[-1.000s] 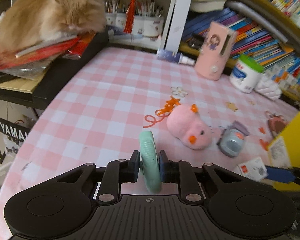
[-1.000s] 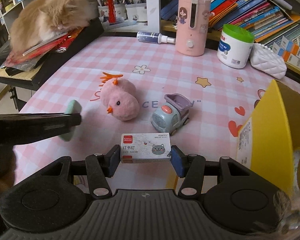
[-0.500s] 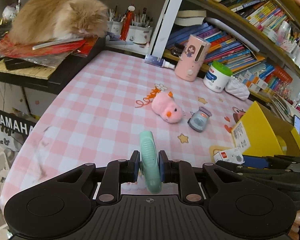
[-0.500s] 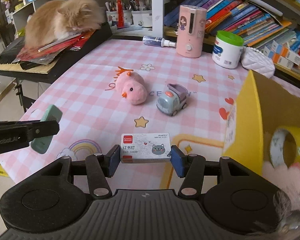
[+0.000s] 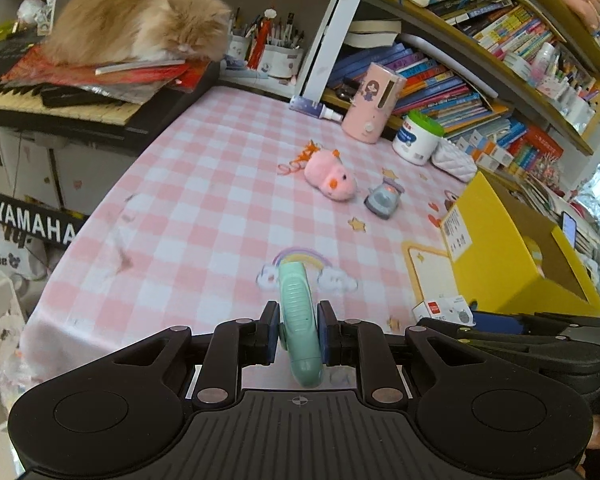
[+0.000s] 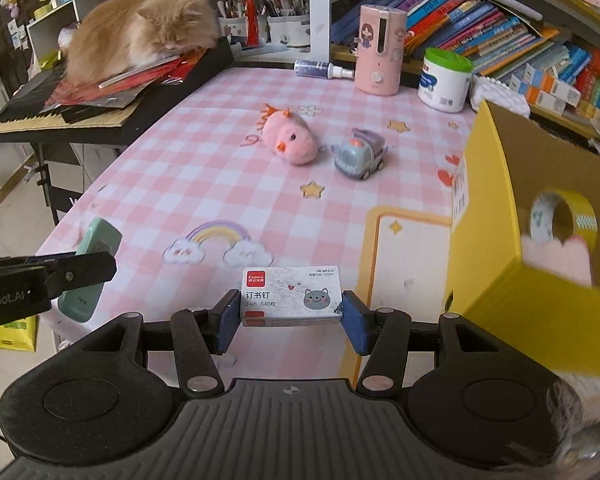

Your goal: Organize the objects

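Note:
My left gripper [image 5: 298, 334] is shut on a mint green flat case [image 5: 300, 320], held on edge above the table's near edge; the case also shows in the right wrist view [image 6: 90, 268]. My right gripper [image 6: 290, 314] is shut on a small white staples box [image 6: 291, 295] with a cat drawing, held above the table beside the yellow cardboard box [image 6: 484, 216]. The staples box also shows in the left wrist view [image 5: 440, 307]. A pink plush chick [image 6: 290, 138] and a grey toy truck [image 6: 360, 154] lie mid-table. A yellow tape roll [image 6: 564, 216] sits inside the box.
An orange cat [image 5: 140, 20] lies on papers on a keyboard [image 5: 60, 108] at the left. A pink dispenser [image 6: 378, 50], a green-lidded tub [image 6: 446, 80] and a spray bottle [image 6: 322, 69] stand at the back under bookshelves. The pink checked tablecloth [image 5: 204, 208] covers the table.
Both grippers have drawn back and up from the table with their objects still held. The chick and truck now look farther away and the yellow box's inside has come into view.

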{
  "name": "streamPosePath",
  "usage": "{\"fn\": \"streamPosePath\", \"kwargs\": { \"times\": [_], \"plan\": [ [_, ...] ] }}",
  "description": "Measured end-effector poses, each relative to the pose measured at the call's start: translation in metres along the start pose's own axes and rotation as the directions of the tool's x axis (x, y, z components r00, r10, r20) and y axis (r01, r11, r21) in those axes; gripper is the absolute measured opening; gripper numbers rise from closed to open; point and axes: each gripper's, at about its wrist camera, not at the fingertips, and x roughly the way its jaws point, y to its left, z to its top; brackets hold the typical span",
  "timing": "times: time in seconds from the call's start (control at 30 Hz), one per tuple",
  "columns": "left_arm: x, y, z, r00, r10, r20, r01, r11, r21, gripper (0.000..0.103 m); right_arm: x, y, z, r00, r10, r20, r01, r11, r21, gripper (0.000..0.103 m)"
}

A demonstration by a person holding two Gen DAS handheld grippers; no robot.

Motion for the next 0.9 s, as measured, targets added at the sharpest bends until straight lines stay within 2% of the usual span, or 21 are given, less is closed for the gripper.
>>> {"fn": "streamPosePath", "kwargs": {
  "times": [0.3,0.53,0.9],
  "plan": [
    [-0.033,0.003,-0.026,1.000,-0.023,-0.006,0.024,0.999,0.029,0.018,-0.032,0.017,-0.039,1.000,-0.014,0.001,0.013,0.999,0.047,0.051],
    [-0.046,-0.007,-0.048,0.997,-0.061,-0.046,0.065,0.994,0.089,0.018,-0.053,0.022,-0.069,0.999,-0.033,-0.001,0.033,0.994,0.101,0.051],
    [-0.046,-0.037,-0.065,0.983,-0.147,-0.114,0.166,0.969,0.183,0.018,-0.080,0.001,-0.109,0.994,-0.104,-0.031,0.109,0.967,0.231,0.051]
  ]
}}
